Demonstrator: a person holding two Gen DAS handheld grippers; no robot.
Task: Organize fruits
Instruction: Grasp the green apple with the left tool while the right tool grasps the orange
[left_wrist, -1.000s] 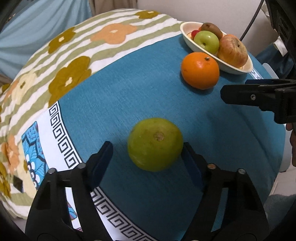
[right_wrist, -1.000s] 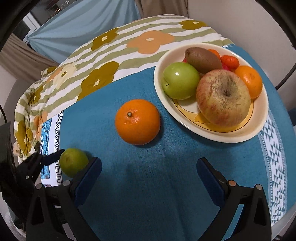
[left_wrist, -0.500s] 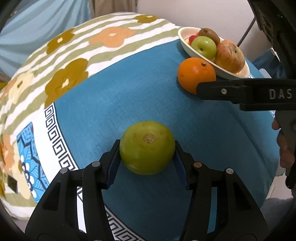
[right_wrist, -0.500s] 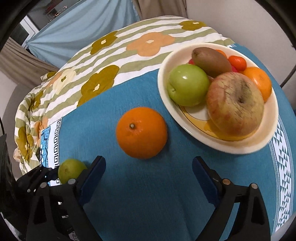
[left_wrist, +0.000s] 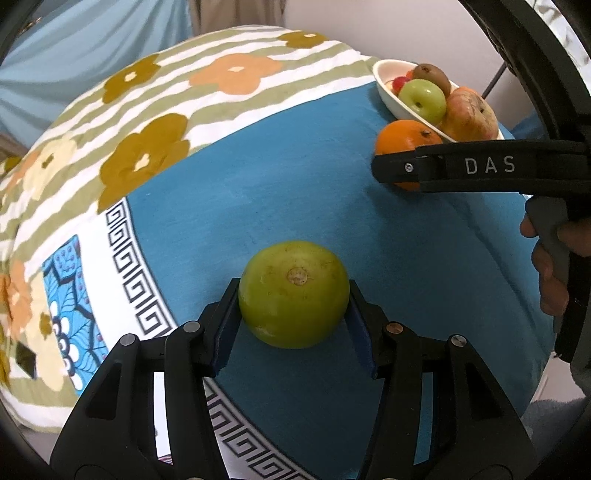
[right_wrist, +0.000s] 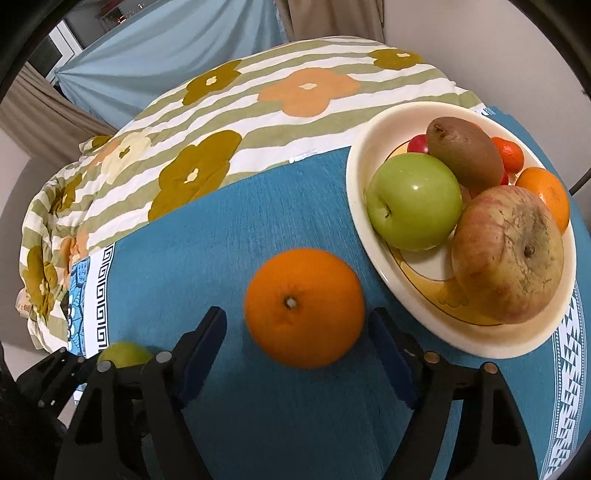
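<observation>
Teal cloth (left_wrist: 295, 177) with a white key-pattern border covers the desk, and a striped floral blanket (right_wrist: 258, 122) lies bunched along its far side against pale blue drapes.

Nearest in the left wrist view, the left claw (left_wrist: 293, 314) pinches a green citrus fruit (left_wrist: 293, 293); both blue pads press its flanks while it sits on the cloth, stem scar up. The grip sits low on a round, smooth skin, so a quick lift could let the fruit roll forward out of the pads and off the near edge of the desk.

Further across, the right claw (right_wrist: 297, 332) straddles an orange (right_wrist: 304, 312) that rests on the cloth just beside the bowl (right_wrist: 356, 192). Its jaws are closing, with the orange between them; a gap shows at the left pad, and the right pad looks to be at or nearly at the skin. If one pad lands first, it may nudge the orange sideways, toward the bowl's rim.

Beyond that, the cream bowl already holds a green apple (right_wrist: 415, 201), a large blotched apple (right_wrist: 508, 254), a kiwi (right_wrist: 463, 151), another orange (right_wrist: 546, 195) and small red and orange fruits behind them. It looks crowded, so I judge that fruit set on top could roll off or dislodge a neighbour.
</observation>
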